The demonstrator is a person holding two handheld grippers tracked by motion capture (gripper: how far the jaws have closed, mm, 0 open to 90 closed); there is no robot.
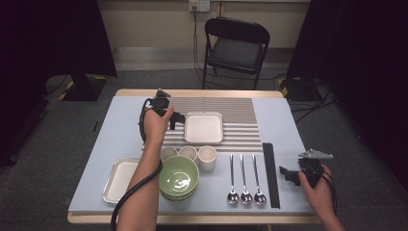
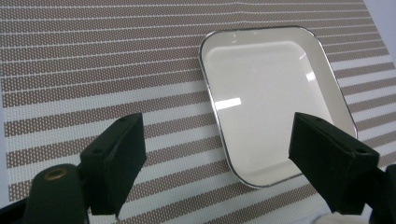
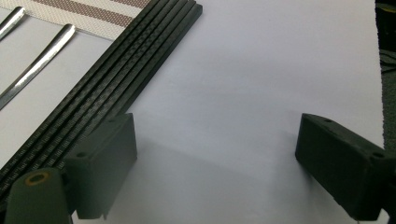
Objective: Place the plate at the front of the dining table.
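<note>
The left hand-held gripper [image 2: 215, 158] hovers with jaws spread wide, empty. The square white tray [image 2: 271, 98] lies just beyond them on the striped mat [image 2: 93, 70].

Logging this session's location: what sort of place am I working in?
Probably a staged recording room, not a real dining area: black curtains flank the table, a folding chair stands by a bare wall, and cables trail across grey carpet.

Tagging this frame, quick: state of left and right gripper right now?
Left gripper: open, holding nothing, above the square plate on the striped mat.
Right gripper: open, holding nothing, beside the chopsticks.
</note>
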